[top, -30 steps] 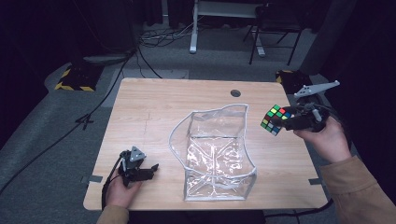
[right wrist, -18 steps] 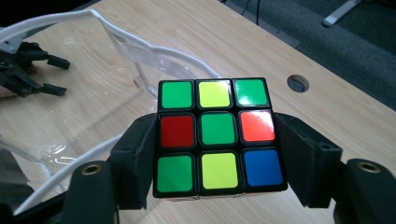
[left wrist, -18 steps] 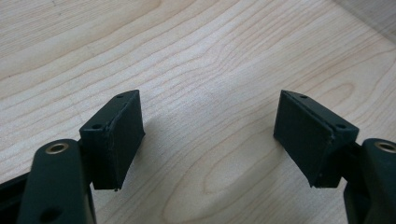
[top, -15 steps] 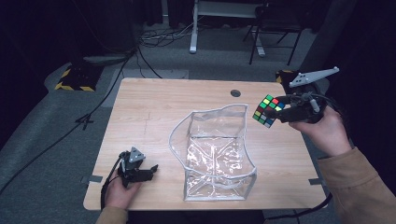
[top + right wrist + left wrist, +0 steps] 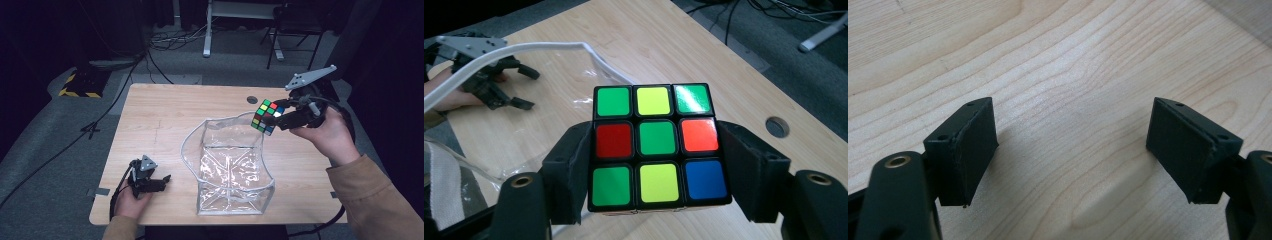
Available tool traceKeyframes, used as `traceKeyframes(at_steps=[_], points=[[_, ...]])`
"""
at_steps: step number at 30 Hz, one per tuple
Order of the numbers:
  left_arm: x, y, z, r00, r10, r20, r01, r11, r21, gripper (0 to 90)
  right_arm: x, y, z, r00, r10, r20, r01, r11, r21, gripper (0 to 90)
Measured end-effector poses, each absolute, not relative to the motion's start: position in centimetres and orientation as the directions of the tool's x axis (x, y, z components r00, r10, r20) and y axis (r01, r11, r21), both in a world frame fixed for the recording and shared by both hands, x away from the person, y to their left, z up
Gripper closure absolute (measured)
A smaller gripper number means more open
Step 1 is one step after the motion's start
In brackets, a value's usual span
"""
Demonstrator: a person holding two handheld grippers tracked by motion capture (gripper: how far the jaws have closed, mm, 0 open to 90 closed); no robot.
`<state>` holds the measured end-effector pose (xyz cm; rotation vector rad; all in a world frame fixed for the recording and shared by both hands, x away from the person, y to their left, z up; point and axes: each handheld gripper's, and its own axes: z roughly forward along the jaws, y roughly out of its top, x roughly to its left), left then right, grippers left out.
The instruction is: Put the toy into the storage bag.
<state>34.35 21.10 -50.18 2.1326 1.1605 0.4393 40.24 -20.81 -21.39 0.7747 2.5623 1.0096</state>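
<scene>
Two grippers are in use. The right gripper [image 5: 278, 118] clamps a multicoloured plastic puzzle cube [image 5: 266, 116] between its fingers, raised above the far rim of the clear soft plastic pouch [image 5: 230, 170], presumably for dropping in. The left gripper [image 5: 159, 181], fingers just widened and empty, rests low on the pale wooden counter [image 5: 165, 115]. Dark floor with cables surrounds.
</scene>
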Motion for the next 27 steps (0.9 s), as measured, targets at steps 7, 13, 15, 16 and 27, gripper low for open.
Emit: traceKeyframes(at_steps=[7,13,15,16,27], points=[[34.5,21.0,-50.3,0.551,0.834,-0.034,0.616,-0.379,0.690,20.1,40.2,-17.9,-21.3,-0.860,0.502,-0.089,0.315,0.661,0.681,34.0],[34.4,21.0,-50.3,0.551,0.834,-0.033,0.616,-0.380,0.690,20.1,40.3,-16.2,-21.3,-0.876,0.474,-0.088,0.299,0.677,0.673,34.0],[34.4,21.0,-50.3,0.551,0.834,-0.033,0.616,-0.380,0.690,20.1,40.3,-15.6,-21.4,-0.881,0.465,-0.083,0.296,0.681,0.670,34.0],[34.4,21.0,-50.3,0.551,0.834,-0.033,0.616,-0.380,0.690,20.1,40.3,-15.3,-21.5,-0.885,0.459,-0.079,0.294,0.682,0.670,34.0],[34.5,21.0,-50.2,0.553,0.833,-0.032,0.616,-0.383,0.689,20.1,39.8,-12.5,-22.5,-0.912,0.407,-0.052,0.275,0.702,0.657,34.0]])
